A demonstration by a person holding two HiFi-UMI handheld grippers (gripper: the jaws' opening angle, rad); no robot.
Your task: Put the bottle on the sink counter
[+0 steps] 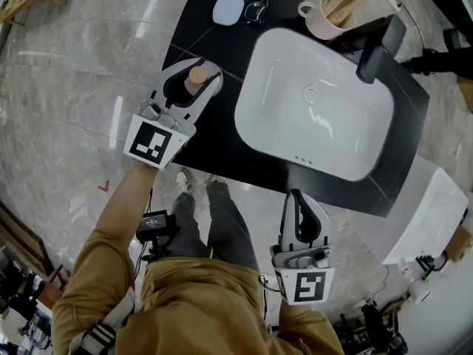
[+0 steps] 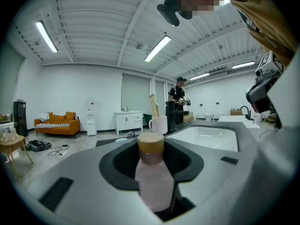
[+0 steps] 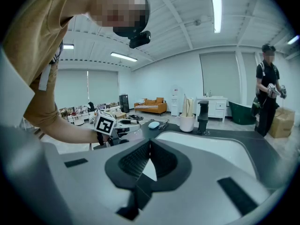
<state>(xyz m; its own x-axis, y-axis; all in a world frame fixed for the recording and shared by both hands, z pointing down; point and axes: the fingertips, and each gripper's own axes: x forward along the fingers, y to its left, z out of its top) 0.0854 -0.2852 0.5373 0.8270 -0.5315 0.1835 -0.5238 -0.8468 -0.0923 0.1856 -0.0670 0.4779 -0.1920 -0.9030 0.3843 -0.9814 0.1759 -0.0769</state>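
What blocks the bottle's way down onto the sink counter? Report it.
Nothing visible does. The bottle sits between the left gripper's jaws over bare black sink counter, left of the basin. The eyeglasses and white oval case lie farther along, apart.

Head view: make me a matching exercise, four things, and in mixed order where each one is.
Things:
1 bottle
2 mug
3 glasses
4 right gripper

Places:
A beside the faucet
B at the near edge of the counter
C between the jaws of the left gripper
D far corner, next to the white disc

Pairs: 1-C, 2-A, 3-D, 4-B
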